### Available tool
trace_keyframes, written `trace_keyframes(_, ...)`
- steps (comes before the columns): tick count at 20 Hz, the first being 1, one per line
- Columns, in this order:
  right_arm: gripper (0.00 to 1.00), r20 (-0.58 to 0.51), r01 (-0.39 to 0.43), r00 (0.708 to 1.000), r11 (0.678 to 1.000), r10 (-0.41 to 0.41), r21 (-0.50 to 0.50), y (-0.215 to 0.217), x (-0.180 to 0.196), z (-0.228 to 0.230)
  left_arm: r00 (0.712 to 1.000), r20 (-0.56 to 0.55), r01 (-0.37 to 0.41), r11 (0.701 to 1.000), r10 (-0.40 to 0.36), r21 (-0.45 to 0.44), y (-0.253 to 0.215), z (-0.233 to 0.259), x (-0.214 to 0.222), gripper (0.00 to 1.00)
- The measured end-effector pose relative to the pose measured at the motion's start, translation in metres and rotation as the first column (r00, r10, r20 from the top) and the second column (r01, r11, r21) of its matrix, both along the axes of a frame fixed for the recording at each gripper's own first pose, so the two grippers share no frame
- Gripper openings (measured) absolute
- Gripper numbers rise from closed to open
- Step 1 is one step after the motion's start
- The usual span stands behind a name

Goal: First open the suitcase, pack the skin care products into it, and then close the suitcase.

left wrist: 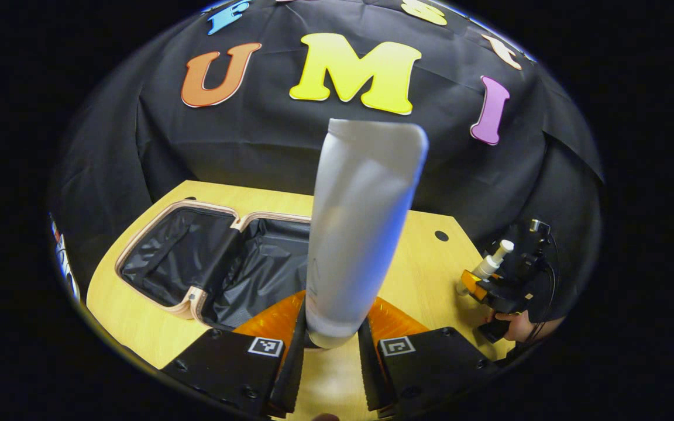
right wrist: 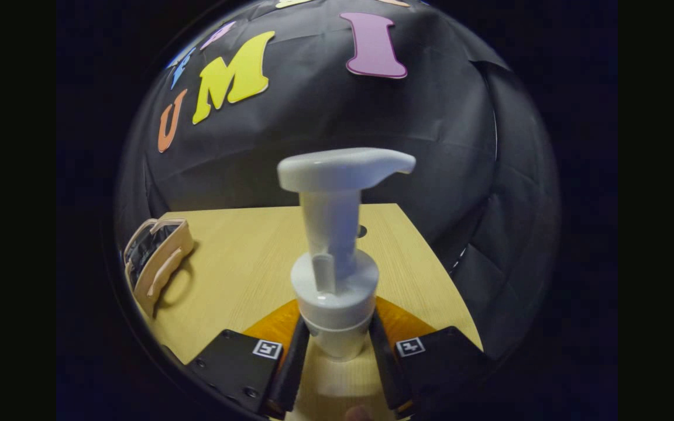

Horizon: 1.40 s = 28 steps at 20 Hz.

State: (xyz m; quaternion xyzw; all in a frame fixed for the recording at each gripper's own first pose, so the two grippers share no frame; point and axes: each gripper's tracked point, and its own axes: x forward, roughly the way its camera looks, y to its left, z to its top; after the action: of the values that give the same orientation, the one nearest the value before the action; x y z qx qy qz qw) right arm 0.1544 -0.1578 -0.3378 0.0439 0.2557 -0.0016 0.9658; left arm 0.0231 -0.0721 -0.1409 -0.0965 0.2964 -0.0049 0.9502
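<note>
The suitcase (left wrist: pixel 214 266) lies open on the table (left wrist: pixel 425 263), toward its left side, both halves flat and side by side. In the left gripper view a tube (left wrist: pixel 360 234) stands upright between the fingers of the left tool (left wrist: pixel 330 345), in front of the suitcase. Farther right, near the table's right edge, the right tool (left wrist: pixel 477 286) holds a pump bottle (right wrist: pixel 337 257), which rises upright between its fingers above the table.

This is a staged recording booth, not a lived-in room: a black cloth wall (left wrist: pixel 267 146) hangs in folds close behind a pale wooden bench (right wrist: pixel 243 263), and square printed markers (left wrist: pixel 265 347) sit on the fingers' black mounts.
</note>
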Motion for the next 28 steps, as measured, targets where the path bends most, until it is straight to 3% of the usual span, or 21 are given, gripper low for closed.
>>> trace_keyframes(8, 0.48, -0.052, 0.007, 0.999, 1.0, -0.005, 0.03, 0.0, -0.033, 0.033, 0.997, -0.032, 0.071, 0.996, -0.069, 0.056, 0.082, -0.021, 0.034, 0.46)
trace_keyframes(12, 0.47, -0.063, -0.014, 0.998, 0.996, 0.019, 0.084, 0.015, -0.067, 0.084, 0.986, -0.096, 0.126, 0.989, -0.134, -0.081, 0.089, -0.061, 0.048, 0.45)
trace_keyframes(14, 0.45, -0.09, -0.06, 0.993, 0.986, 0.075, 0.158, 0.036, -0.089, 0.108, 0.972, -0.158, 0.15, 0.977, -0.174, -0.152, 0.089, -0.089, 0.053, 0.44)
trace_keyframes(18, 0.47, -0.115, -0.097, 0.985, 0.969, 0.126, 0.228, 0.063, -0.13, 0.151, 0.93, -0.279, 0.164, 0.95, -0.238, -0.265, 0.092, -0.138, 0.06, 0.43)
trace_keyframes(19, 0.47, -0.128, -0.097, 0.983, 0.963, 0.132, 0.25, 0.07, -0.141, 0.156, 0.916, -0.314, 0.158, 0.944, -0.25, -0.291, 0.091, -0.147, 0.058, 0.51)
trace_keyframes(20, 0.46, -0.134, -0.095, 0.982, 0.958, 0.135, 0.272, 0.079, -0.15, 0.162, 0.901, -0.348, 0.154, 0.942, -0.258, -0.298, 0.093, -0.157, 0.057, 0.43)
trace_keyframes(22, 0.43, -0.139, -0.101, 0.979, 0.953, 0.146, 0.286, 0.097, -0.162, 0.17, 0.869, -0.41, 0.162, 0.943, -0.276, -0.292, 0.094, -0.169, 0.055, 0.42)
trace_keyframes(28, 0.46, -0.125, -0.119, 0.978, 0.936, 0.168, 0.331, 0.143, -0.176, 0.192, 0.737, -0.604, 0.119, 0.938, -0.304, -0.327, 0.091, -0.179, 0.047, 0.41)
